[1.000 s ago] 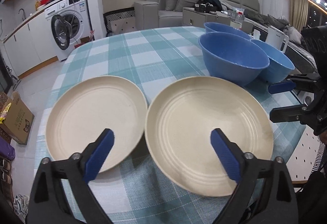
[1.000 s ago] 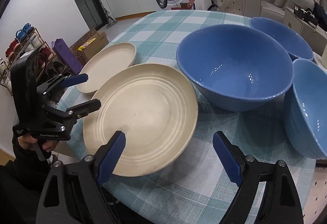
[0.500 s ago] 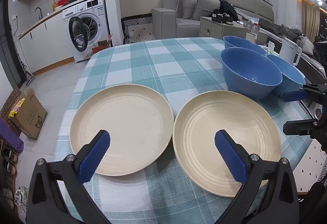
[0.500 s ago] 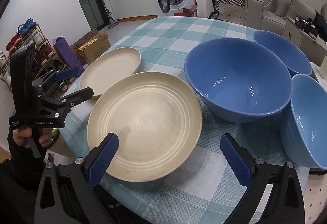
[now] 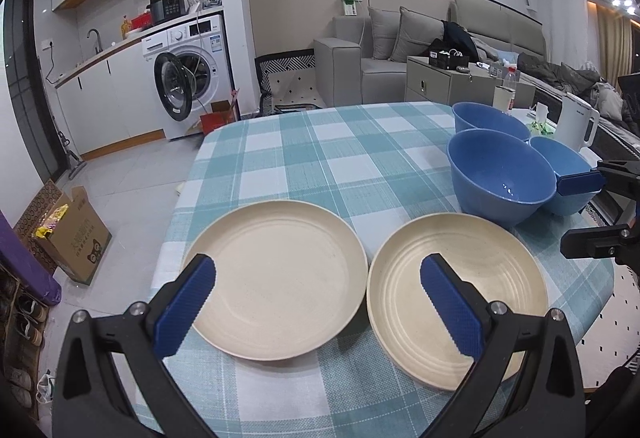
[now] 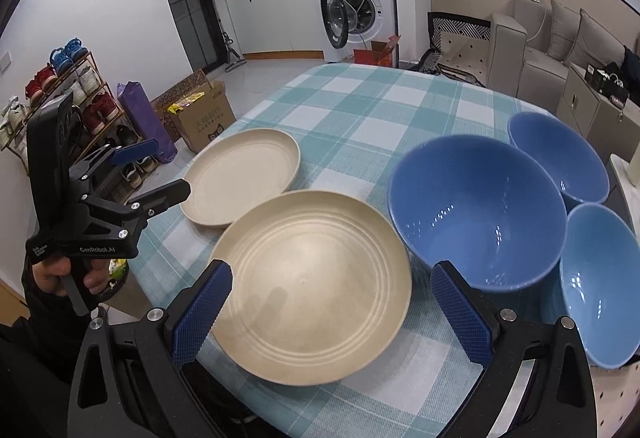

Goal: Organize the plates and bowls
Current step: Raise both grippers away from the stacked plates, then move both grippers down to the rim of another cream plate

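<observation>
Currently, left claw: spread wide, holding nothing, touching nothing, hovering at the near edge of the worktop above the smooth cream plate. Right claw: likewise spread wide and empty, hovering over the near rim of the ridged cream plate. Both plates lie flat on the checked cloth, side by side, rims almost touching. Large blue bowl: upright, just beside the ridged plate. Two smaller blue bowls, one behind and one to the right, crowd against the large bowl. White kettle stands beyond the bowls
</observation>
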`<state>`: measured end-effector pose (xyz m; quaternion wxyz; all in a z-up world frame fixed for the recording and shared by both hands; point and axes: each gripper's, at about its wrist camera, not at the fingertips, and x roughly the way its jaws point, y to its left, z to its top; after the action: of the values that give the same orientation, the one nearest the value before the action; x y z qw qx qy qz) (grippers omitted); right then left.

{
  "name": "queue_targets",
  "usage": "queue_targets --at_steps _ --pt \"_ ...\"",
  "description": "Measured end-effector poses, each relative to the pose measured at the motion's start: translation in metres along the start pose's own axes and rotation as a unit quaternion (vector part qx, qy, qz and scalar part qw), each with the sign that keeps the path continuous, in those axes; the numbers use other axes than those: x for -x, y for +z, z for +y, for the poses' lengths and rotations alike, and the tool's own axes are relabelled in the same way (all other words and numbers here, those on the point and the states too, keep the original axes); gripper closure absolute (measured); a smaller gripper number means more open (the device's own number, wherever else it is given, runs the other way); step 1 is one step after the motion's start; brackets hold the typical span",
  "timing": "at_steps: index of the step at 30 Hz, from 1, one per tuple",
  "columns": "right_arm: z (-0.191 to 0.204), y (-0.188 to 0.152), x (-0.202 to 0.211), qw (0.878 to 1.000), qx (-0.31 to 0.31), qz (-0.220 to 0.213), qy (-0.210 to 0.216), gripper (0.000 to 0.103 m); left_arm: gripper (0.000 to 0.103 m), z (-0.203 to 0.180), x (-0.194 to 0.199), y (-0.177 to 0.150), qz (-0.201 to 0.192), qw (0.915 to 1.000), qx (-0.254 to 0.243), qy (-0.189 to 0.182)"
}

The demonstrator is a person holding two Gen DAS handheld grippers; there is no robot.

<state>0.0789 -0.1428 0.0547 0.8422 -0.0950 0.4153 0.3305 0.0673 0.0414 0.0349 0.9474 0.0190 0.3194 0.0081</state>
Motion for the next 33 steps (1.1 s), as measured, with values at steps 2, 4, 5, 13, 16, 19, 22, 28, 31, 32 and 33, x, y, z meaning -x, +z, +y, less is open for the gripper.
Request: queue_targets --at_steps 2,4,5,13,16,19,22,28,31,32,33 --pt "0.005 0.006 0.0 1.0 0.006 -0.003 0.002 0.002 0.0 0.003 0.003 0.003 -0.004 1.0 0.004 0.004" --pt "0.01 0.013 -0.001 1.0 0.01 -0.005 0.006 0.002 0.0 0.006 0.006 0.006 -0.008 0.9999 0.007 0.007" --pt "0.012 0.015 -0.001 1.0 0.013 -0.007 0.008 0.002 0.0 0.007 0.008 0.007 -0.01 0.9999 0.008 0.009" --pt "0.027 0.039 0.005 0.999 0.026 -0.03 0.017 0.002 0.0 0.013 0.016 0.015 -0.025 0.9994 0.012 0.022" --pt "0.03 0.046 0.006 0.999 0.024 -0.036 0.024 0.002 0.0 0.015 0.016 0.017 -0.027 0.9993 0.016 0.022" --pt "0.032 0.05 0.001 0.999 0.018 -0.033 0.031 0.002 0.0 0.017 0.017 0.018 -0.028 0.9991 0.019 0.025" --pt "0.035 0.052 -0.004 0.999 0.021 -0.034 0.032 0.002 0.0 0.02 0.016 0.019 -0.027 0.999 0.023 0.029" --pt "0.037 0.06 -0.014 0.999 0.017 -0.033 0.032 0.002 0.0 0.029 0.008 0.021 -0.021 0.9983 0.039 0.037" --pt "0.037 0.065 -0.02 0.999 0.014 -0.03 0.031 0.002 0.0 0.035 0.005 0.02 -0.021 0.9977 0.045 0.045" --pt "0.037 0.066 -0.021 0.999 0.014 -0.031 0.029 0.002 0.0 0.036 0.004 0.02 -0.022 0.9974 0.046 0.05" --pt "0.037 0.068 -0.022 0.999 0.014 -0.032 0.026 0.002 0.0 0.039 0.002 0.019 -0.02 0.9971 0.048 0.055"
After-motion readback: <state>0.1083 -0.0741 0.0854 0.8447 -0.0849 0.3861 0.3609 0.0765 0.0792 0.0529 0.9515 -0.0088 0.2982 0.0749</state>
